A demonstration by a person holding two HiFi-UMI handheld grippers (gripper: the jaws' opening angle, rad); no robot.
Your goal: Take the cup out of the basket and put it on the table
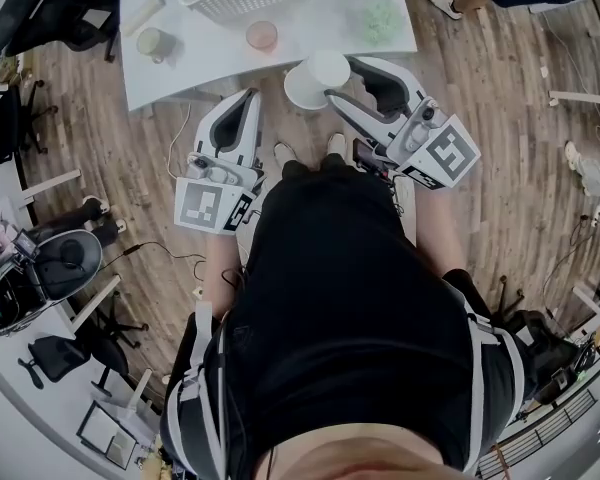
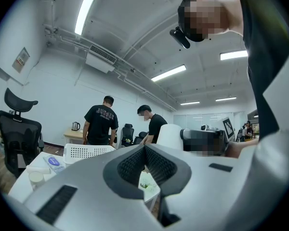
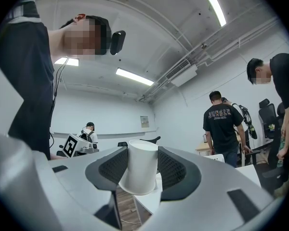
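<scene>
Right hand-held gripper [image 3: 143, 154], jaws tight on white cup [image 3: 140, 171] (left hand-held gripper [image 2: 144, 149] closed, empty)

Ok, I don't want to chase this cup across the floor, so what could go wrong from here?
The white paper cup is pinched in the right tongs right at the white table's near edge and seems partly over the wooden floor. If the tongs opened now, it could tip off and fall. Its wider end also looks lowest, so it may land upside down.
</scene>
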